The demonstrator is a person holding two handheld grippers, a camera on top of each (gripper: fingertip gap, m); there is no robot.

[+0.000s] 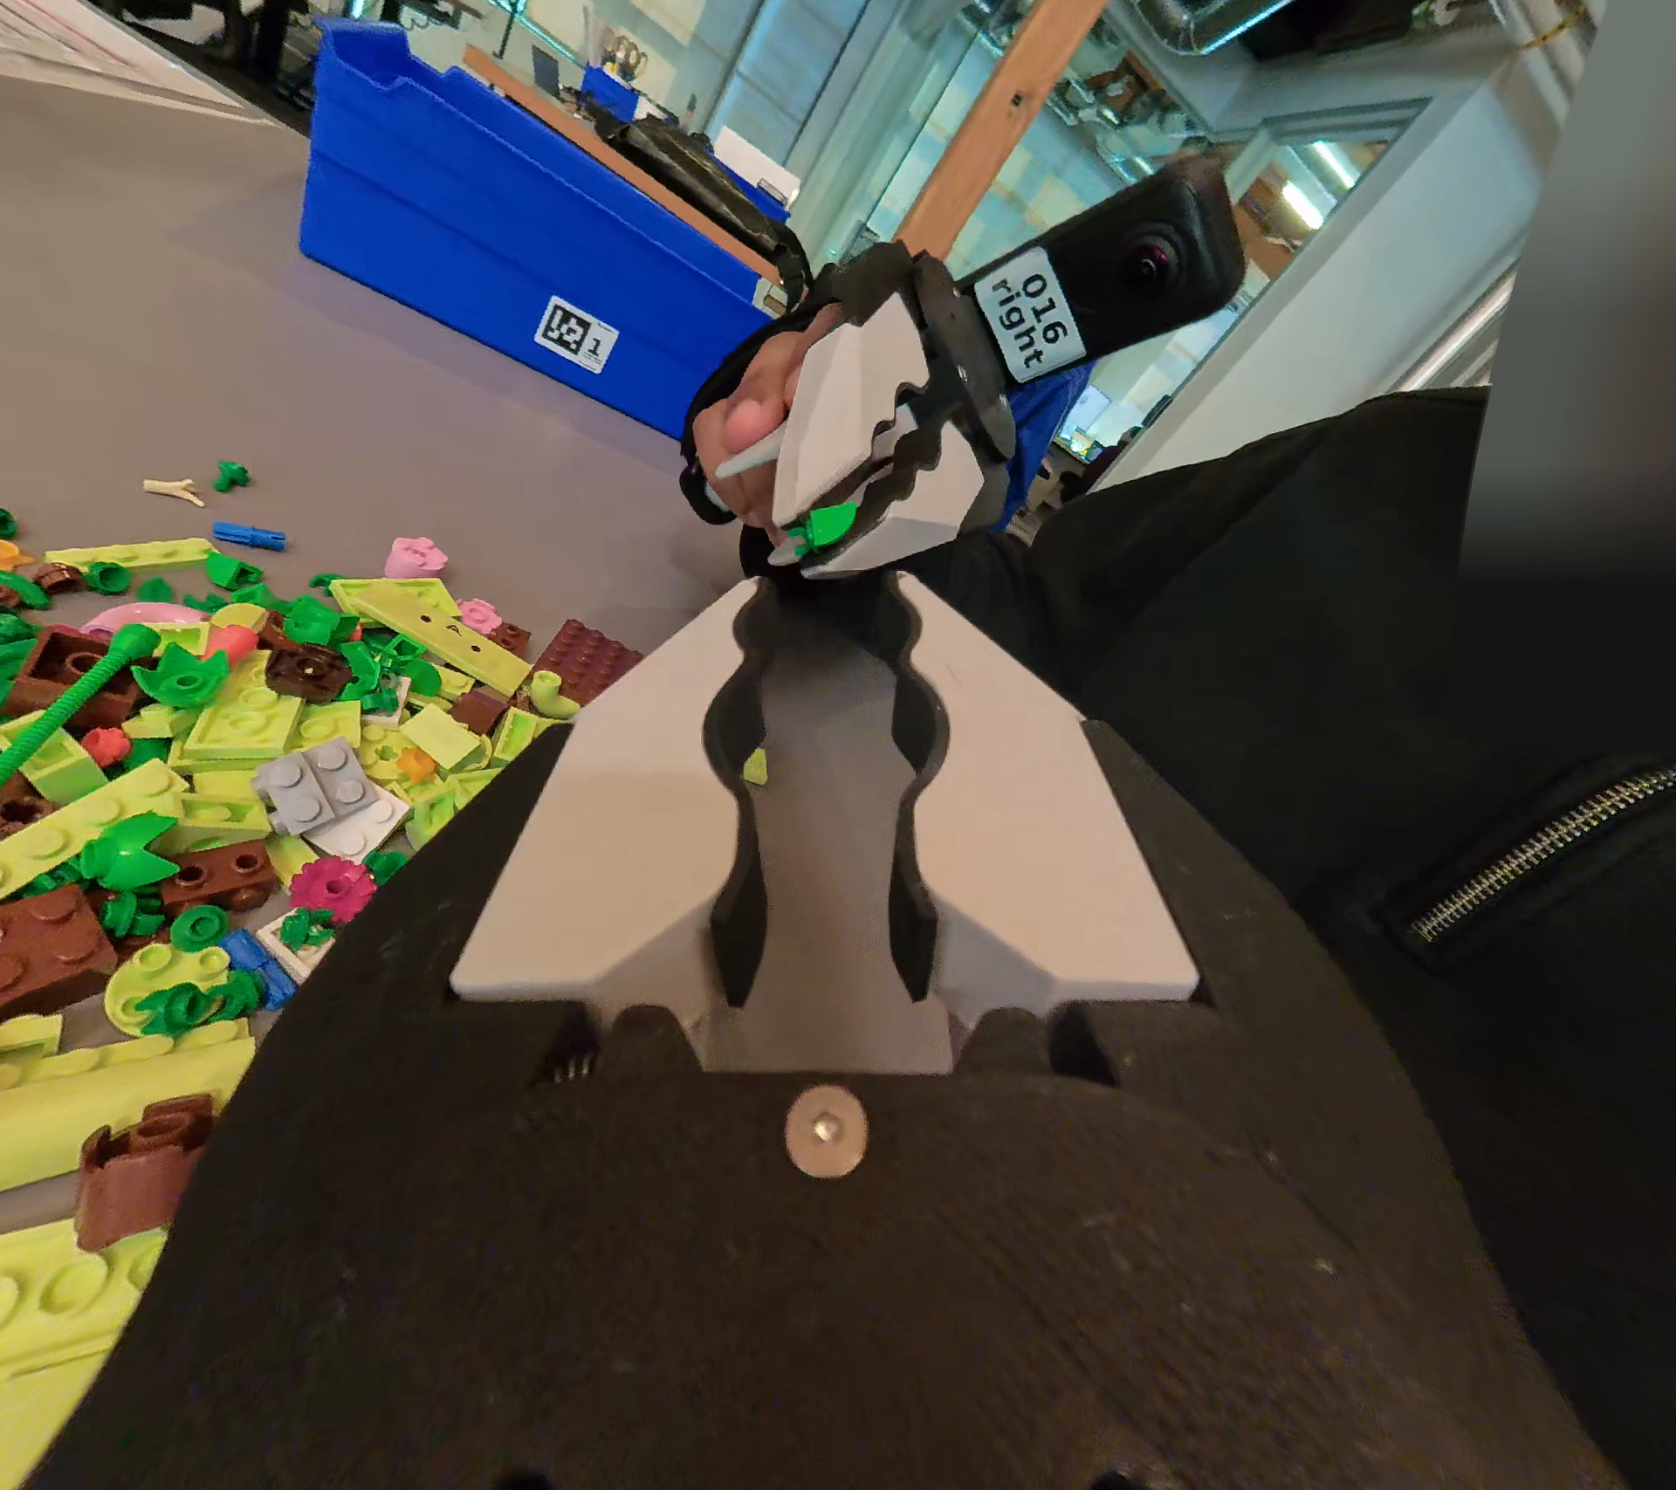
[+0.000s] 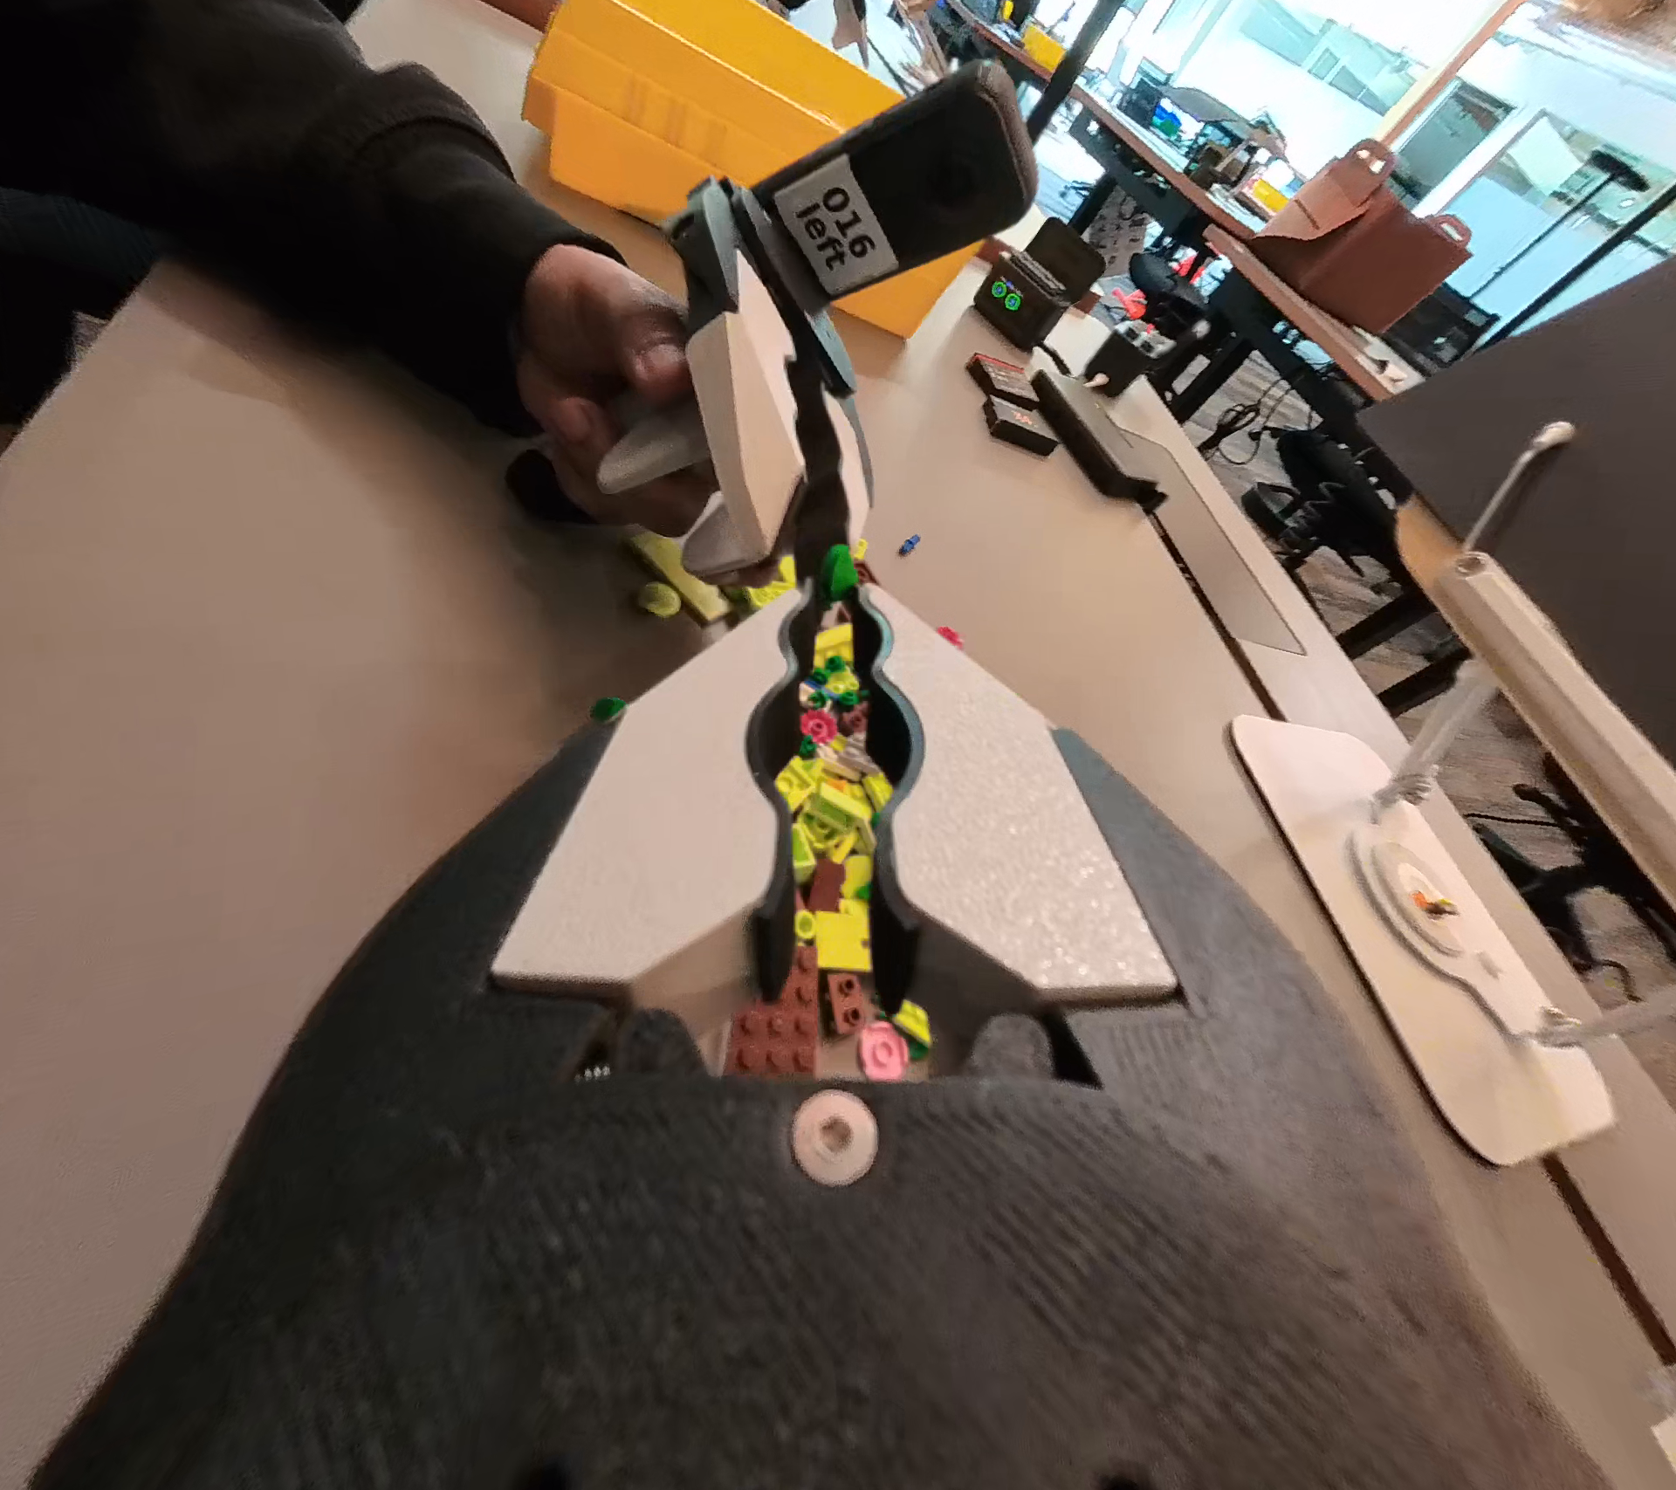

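your left gripper (image 1: 830, 585) stands with a narrow gap between its tips and nothing in them, raised over the grey worktop (image 1: 272, 322). just beyond those tips, almost touching them, your right gripper (image 1: 816, 540) pinches a small green leaf piece (image 1: 827, 523); in the right wrist view the same green leaf piece (image 2: 836, 571) sits clamped at the very tips of your right gripper (image 2: 836, 583), with the left gripper (image 2: 771, 540) right behind it. your hand (image 2: 599, 367) holds that left gripper's handle.

below and to the left of your left gripper lies the brick pile (image 1: 181, 766), lime, brown, green and pink pieces spread over the worktop; a grey plate (image 1: 317, 789) lies near its right fringe and a blue pin (image 1: 249, 536) lies apart at its far side. farther back a blue bin (image 1: 508, 231) stands on the worktop. in the right wrist view a yellow bin (image 2: 680, 86) stands beyond your left hand, toward the worktop's far edge.
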